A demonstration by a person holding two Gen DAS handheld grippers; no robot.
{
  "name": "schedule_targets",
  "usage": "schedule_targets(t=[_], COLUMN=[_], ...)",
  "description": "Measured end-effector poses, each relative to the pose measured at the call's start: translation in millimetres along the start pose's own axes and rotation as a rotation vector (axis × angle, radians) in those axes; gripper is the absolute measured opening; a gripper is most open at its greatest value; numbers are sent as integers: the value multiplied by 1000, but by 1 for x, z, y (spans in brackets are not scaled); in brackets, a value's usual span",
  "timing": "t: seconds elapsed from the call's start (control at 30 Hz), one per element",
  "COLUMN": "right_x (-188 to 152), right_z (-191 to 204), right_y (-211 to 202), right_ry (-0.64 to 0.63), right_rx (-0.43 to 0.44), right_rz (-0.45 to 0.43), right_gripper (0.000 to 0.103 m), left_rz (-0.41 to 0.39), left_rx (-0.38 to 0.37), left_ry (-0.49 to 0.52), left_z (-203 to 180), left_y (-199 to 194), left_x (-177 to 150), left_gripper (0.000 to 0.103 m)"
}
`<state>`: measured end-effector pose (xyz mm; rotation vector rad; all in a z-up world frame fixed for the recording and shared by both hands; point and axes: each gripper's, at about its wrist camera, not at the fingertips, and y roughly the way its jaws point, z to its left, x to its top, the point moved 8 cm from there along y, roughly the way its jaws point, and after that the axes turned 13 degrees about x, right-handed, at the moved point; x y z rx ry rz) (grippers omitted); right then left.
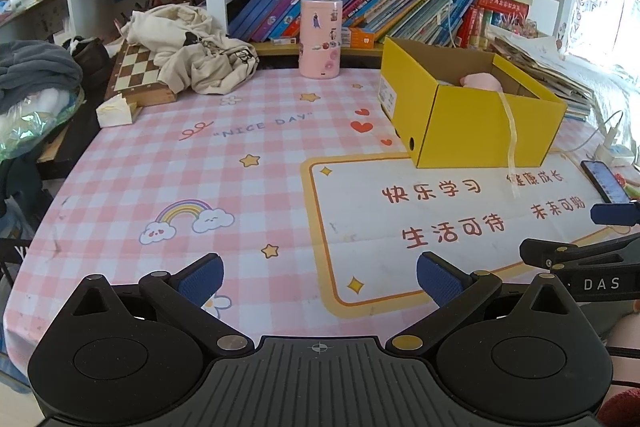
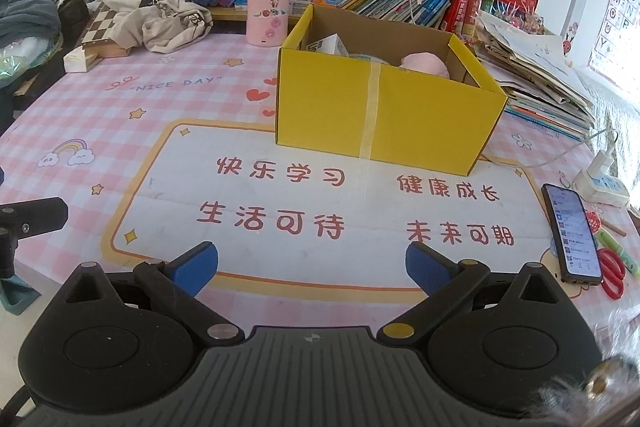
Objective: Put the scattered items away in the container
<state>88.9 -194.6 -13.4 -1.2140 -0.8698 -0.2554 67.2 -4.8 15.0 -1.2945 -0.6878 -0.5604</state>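
A yellow cardboard box (image 2: 384,115) stands open on the pink checked table mat (image 2: 200,99); it also shows in the left wrist view (image 1: 472,123). Inside lie a pink soft item (image 2: 426,63), a white packet (image 2: 328,45) and something pale between them. The pink item also shows in the left wrist view (image 1: 482,81). My left gripper (image 1: 320,281) is open and empty, low over the mat's near left. My right gripper (image 2: 312,269) is open and empty, in front of the box. Part of the right gripper shows at the left wrist view's right edge (image 1: 592,259).
A pink cylinder (image 2: 268,7) stands behind the box. Cream cloth (image 2: 156,11) lies on a chessboard (image 2: 100,31) at the back left. A phone (image 2: 572,233), red scissors (image 2: 614,273), a power strip (image 2: 604,183) and stacked papers (image 2: 532,79) are at right. Bookshelves stand behind.
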Motion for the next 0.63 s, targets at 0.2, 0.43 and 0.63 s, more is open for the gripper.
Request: schedule_targets(t=[0.2, 0.43, 0.63], right_x=[0, 2, 4], right_z=[0, -2, -4], right_y=[0, 2, 7], right_ry=[1, -2, -22], right_rx=[0, 1, 8], right_rz=[2, 10, 28], right_gripper=[102, 102, 103], left_rz=[-1, -7, -12], left_rx=[1, -12, -28], left_ry=[-1, -6, -24], left_z=[0, -4, -6], left_y=[0, -1, 1], left_x=[0, 2, 5], left_gripper=[103, 103, 103])
